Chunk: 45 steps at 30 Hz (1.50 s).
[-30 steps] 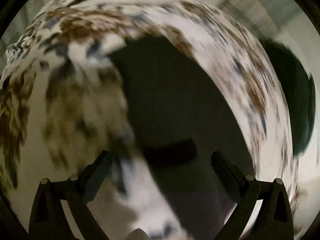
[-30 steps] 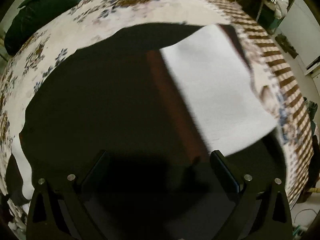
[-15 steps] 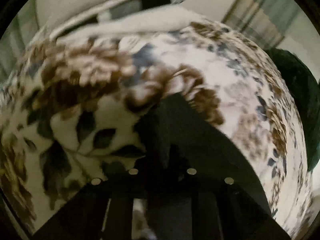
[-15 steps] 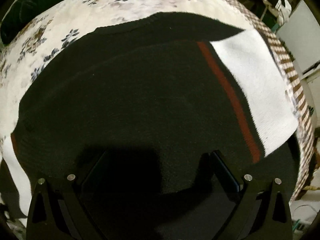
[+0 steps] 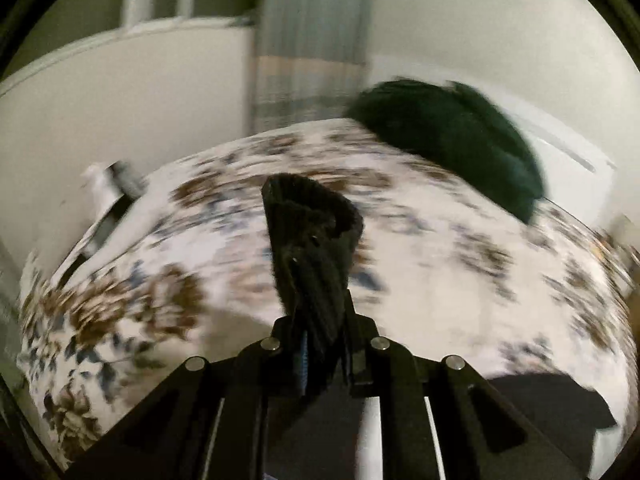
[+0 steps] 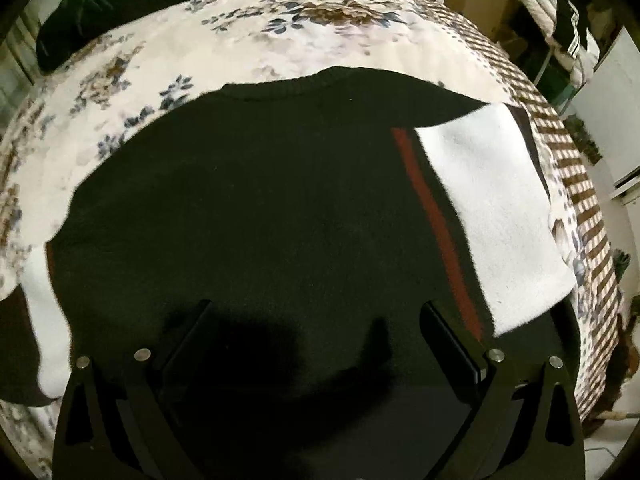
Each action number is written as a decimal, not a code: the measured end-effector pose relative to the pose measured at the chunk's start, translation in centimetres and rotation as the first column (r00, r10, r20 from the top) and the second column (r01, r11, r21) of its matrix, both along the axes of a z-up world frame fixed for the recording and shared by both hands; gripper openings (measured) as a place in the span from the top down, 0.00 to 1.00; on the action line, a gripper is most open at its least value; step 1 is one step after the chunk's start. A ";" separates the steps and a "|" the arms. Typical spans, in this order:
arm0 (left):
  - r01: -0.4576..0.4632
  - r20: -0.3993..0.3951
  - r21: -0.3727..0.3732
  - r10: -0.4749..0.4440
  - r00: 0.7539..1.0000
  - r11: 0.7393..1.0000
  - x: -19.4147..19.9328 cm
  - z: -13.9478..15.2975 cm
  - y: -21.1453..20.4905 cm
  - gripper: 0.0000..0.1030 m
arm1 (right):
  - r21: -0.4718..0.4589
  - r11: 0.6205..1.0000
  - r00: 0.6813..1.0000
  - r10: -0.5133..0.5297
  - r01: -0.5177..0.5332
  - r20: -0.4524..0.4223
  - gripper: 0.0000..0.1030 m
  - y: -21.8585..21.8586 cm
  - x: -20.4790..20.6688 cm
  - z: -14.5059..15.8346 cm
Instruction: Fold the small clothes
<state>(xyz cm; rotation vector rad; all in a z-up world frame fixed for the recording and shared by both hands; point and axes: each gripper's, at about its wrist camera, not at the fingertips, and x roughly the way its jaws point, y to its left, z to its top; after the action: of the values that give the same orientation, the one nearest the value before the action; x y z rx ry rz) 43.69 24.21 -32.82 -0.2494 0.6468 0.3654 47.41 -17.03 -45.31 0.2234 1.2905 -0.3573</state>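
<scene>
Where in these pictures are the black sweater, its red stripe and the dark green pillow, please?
black sweater (image 6: pixel 260 208): right wrist view, middle of its flat body.
red stripe (image 6: pixel 436 216): right wrist view, midway along the stripe.
dark green pillow (image 5: pixel 452 136): left wrist view, centre of its top surface.

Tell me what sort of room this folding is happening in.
Probably a bedroom: a black sweater lies on a floral bedspread, with a curtain behind and cardboard boxes nearby.
</scene>
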 end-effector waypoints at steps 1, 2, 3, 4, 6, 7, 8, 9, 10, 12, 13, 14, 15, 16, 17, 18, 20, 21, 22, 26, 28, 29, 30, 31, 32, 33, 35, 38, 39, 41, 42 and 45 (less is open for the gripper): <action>0.046 0.007 0.010 -0.046 0.999 0.999 0.2 0.8 -2.3 0.90 | 0.013 1.000 1.000 -0.004 0.004 0.004 0.01 -0.5 -0.4 0.3; 0.086 0.015 0.012 -0.086 0.996 0.996 0.3 1.5 -4.4 0.90 | 0.028 1.000 1.000 -0.010 0.010 0.008 0.01 -1.2 -1.0 0.7; 0.142 0.018 0.015 -0.142 0.990 0.990 0.5 2.3 -7.1 0.90 | 0.042 0.999 1.000 -0.019 0.019 0.011 0.01 -2.3 -1.6 1.1; 0.175 0.021 0.024 -0.176 0.984 0.984 0.6 2.8 -9.0 0.90 | 0.048 0.998 0.999 -0.030 0.029 0.014 0.01 -3.3 -2.2 1.5; 0.247 0.030 0.024 -0.247 0.968 0.969 0.9 3.8 -13.0 0.91 | 0.054 0.997 0.998 -0.061 0.060 0.013 0.01 -5.7 -3.4 1.9; 0.284 0.031 0.015 -0.285 0.958 0.959 1.1 4.2 -15.5 0.91 | 0.064 0.995 0.997 -0.081 0.081 0.009 0.01 -7.1 -4.0 2.0; 0.317 0.032 0.000 -0.316 0.948 0.949 1.2 4.5 -17.6 0.91 | 0.072 0.993 0.995 -0.099 0.098 0.005 0.01 -8.2 -4.5 2.0; 0.352 0.034 -0.016 -0.351 0.936 0.936 1.4 4.7 -19.9 0.91 | 0.082 0.989 0.992 -0.125 0.124 -0.001 0.01 -9.8 -5.3 2.1; 0.377 0.035 -0.024 -0.376 0.926 0.926 1.4 4.8 -21.8 0.91 | 0.086 0.986 0.990 -0.143 0.143 -0.006 0.01 -11.0 -5.9 2.2; 0.436 0.032 -0.045 -0.435 0.900 0.899 1.5 4.9 -25.9 0.91 | 0.091 0.978 0.983 -0.185 0.185 -0.011 0.01 -14.1 -7.6 2.5; 0.471 0.029 -0.054 -0.470 0.882 0.881 1.6 4.9 -28.6 0.91 | 0.087 0.974 0.978 -0.208 0.209 -0.014 0.01 -15.8 -8.6 2.6; 0.499 0.025 -0.057 -0.498 0.867 0.865 1.7 4.8 -30.7 0.91 | 0.087 0.971 0.975 -0.221 0.222 -0.016 0.01 -16.9 -9.2 2.7; 0.534 0.016 -0.061 -0.534 0.845 0.843 1.6 4.4 -33.5 0.91 | 0.086 0.967 0.971 -0.240 0.241 -0.019 0.01 -18.5 -10.1 2.7; 0.555 0.011 -0.062 -0.556 0.831 0.829 1.5 4.1 -35.1 0.91 | 0.083 0.964 0.967 -0.253 0.254 -0.023 0.01 -19.7 -10.7 2.7; 0.582 -0.001 -0.061 -0.583 0.812 0.811 1.4 3.6 -37.3 0.91 | 0.079 0.958 0.961 -0.274 0.275 -0.029 0.01 -21.3 -11.6 2.7; 0.607 -0.014 -0.062 -0.609 0.793 0.792 1.3 3.0 -39.3 0.91 | 0.078 0.954 0.957 -0.288 0.290 -0.032 0.01 -22.5 -12.2 2.6; 0.653 -0.051 -0.070 -0.657 0.752 0.754 1.2 1.4 -43.0 0.91 | 0.076 0.946 0.948 -0.314 0.317 -0.040 0.01 -24.7 -13.4 2.4; 0.671 -0.067 -0.074 -0.675 0.735 0.738 1.1 0.8 -44.5 0.91 | 0.073 0.941 0.944 -0.327 0.329 -0.044 0.01 -25.8 -14.0 2.2; 0.690 -0.097 -0.077 -0.694 0.713 0.720 1.0 0.1 -46.2 0.91 | 0.076 0.938 0.941 -0.336 0.339 -0.050 0.01 -26.7 -14.6 2.0; 0.722 -0.214 -0.116 -0.727 0.653 0.682 0.2 -3.2 -49.5 0.85 | 0.113 0.928 0.934 -0.352 0.356 -0.059 0.01 -28.5 -16.0 1.4; 0.716 -0.268 -0.130 -0.720 0.640 0.686 0.0 -4.3 -49.4 0.68 | 0.179 0.916 0.933 -0.356 0.360 -0.056 0.01 -29.1 -16.6 1.1; 0.706 -0.290 -0.124 -0.706 0.647 0.698 -0.2 -4.6 -49.1 0.38 | 0.219 0.908 0.934 -0.353 0.356 -0.055 0.01 -29.4 -16.9 0.9; 0.698 -0.297 -0.129 -0.699 0.651 0.705 -0.3 -4.9 -48.8 0.09 | 0.251 0.903 0.937 -0.347 0.348 -0.050 0.01 -29.5 -17.0 1.0; 0.681 -0.291 -0.139 -0.687 0.666 0.719 -0.5 -4.9 -47.5 0.05 | 0.277 0.898 0.938 -0.343 0.342 -0.044 0.01 -29.7 -17.1 1.0; 0.661 -0.289 -0.139 -0.668 0.686 0.738 -0.7 -4.9 -46.4 0.05 | 0.300 0.893 0.939 -0.341 0.336 -0.036 0.01 -29.8 -17.1 1.2; 0.624 -0.298 -0.135 -0.632 0.715 0.770 -0.8 -4.9 -44.6 0.05 | 0.335 0.884 0.940 -0.340 0.327 -0.019 0.01 -30.0 -17.0 1.5; 0.561 -0.326 -0.118 -0.566 0.757 0.819 -0.8 -5.5 -41.8 0.05 | 0.390 0.867 0.939 -0.343 0.312 0.012 0.01 -30.0 -16.3 2.1; 0.475 -0.387 -0.084 -0.468 0.795 0.876 -0.6 -7.0 -37.8 0.05 | 0.480 0.837 0.943 -0.328 0.262 0.057 0.01 -29.9 -13.8 2.3; 0.451 -0.414 -0.075 -0.440 0.797 0.889 -0.4 -7.7 -36.8 0.05 | 0.491 0.832 0.943 -0.327 0.256 0.062 0.01 -29.9 -12.6 2.2; 0.427 -0.446 -0.046 -0.401 0.800 0.903 -0.3 -9.0 -35.6 0.05 | 0.511 0.824 0.941 -0.329 0.244 0.083 0.01 -29.7 -10.0 1.6; 0.422 -0.454 -0.033 -0.389 0.802 0.906 -0.3 -9.3 -35.2 0.05 | 0.512 0.827 0.940 -0.325 0.231 0.100 0.04 -29.4 -8.4 1.2; 0.417 -0.461 0.001 -0.370 0.806 0.909 -0.5 -9.9 -34.7 0.05 | 0.492 0.846 0.955 -0.284 0.207 0.087 0.27 -28.2 -4.6 -0.4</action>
<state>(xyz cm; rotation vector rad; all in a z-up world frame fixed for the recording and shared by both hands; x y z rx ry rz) 43.15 -10.44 -42.75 0.0814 1.1165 0.0456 42.82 -45.28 -45.71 0.8318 1.1780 -0.2253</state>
